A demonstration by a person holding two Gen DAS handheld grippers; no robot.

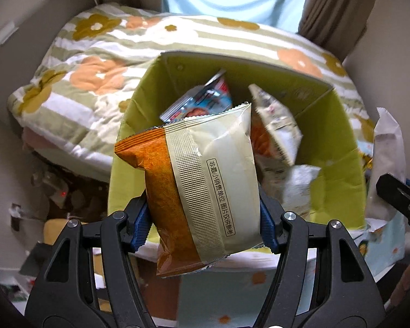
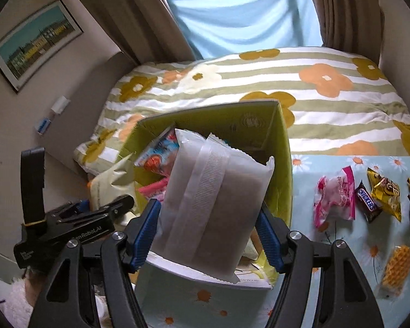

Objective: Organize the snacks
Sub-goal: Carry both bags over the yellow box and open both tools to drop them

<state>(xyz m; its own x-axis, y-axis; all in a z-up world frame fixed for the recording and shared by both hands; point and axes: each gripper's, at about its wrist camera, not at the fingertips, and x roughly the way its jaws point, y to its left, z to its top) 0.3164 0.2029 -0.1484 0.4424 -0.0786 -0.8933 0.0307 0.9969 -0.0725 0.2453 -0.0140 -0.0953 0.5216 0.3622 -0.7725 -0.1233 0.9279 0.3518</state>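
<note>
With several snacks already in the green box, the left gripper grips an orange packet and the right gripper a white packet above it, while more snacks wait on the table at right.

a home bedroom: a flowered duvet on the bed, curtains, a framed picture.

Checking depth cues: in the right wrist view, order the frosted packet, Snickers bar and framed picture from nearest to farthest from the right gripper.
1. frosted packet, clamped in the right gripper.
2. Snickers bar, right, on the tablecloth.
3. framed picture, far left wall.
</note>
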